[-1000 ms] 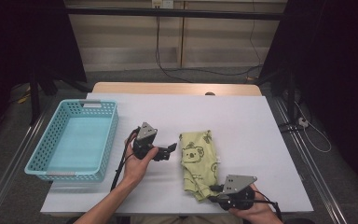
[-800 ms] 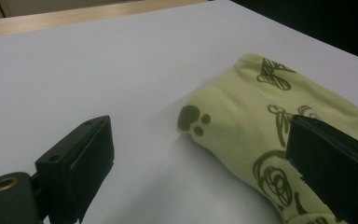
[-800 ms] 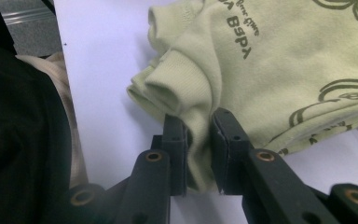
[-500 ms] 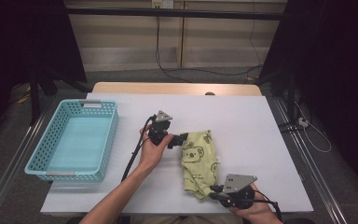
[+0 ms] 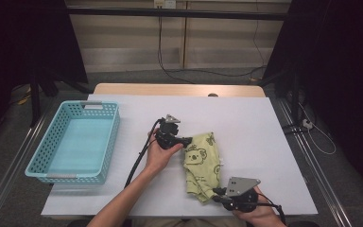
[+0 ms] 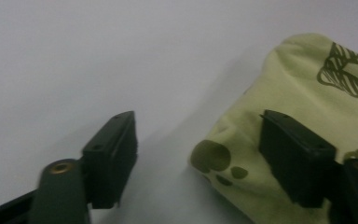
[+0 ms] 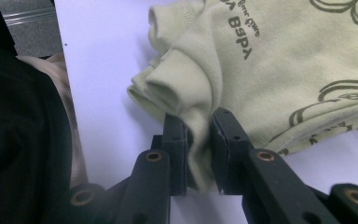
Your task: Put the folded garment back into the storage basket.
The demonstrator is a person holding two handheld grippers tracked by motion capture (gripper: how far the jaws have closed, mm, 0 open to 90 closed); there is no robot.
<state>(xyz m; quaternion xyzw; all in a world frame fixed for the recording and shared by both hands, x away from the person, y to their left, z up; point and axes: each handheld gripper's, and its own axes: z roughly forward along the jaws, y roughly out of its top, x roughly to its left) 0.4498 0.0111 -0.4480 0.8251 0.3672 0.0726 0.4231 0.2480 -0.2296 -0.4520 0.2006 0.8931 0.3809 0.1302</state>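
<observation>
- The green garment lies folded on the white surface, long axis running from me outward.
- My right hand-held gripper is clamped on its near corner.
- My left hand-held gripper straddles the far-left corner; its jaws, just closing, stand apart, one over cloth, not yet pinching.

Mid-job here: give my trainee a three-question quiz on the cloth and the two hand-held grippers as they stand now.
1. True or false: the right hand-held gripper is clamped on the green cloth.
2. Where does the left hand-held gripper stand?
A. Over the basket
B. At the cloth's far-left corner, pads not pressing it
C. Off the table
3. Fill in: the blue basket lies to the cloth's ____ in the high view.

Key: 1 true, a hem fold is pinched between its jaws. 2 B, its jaws have just been closing, with one pad over the corner. 3 left.
</observation>
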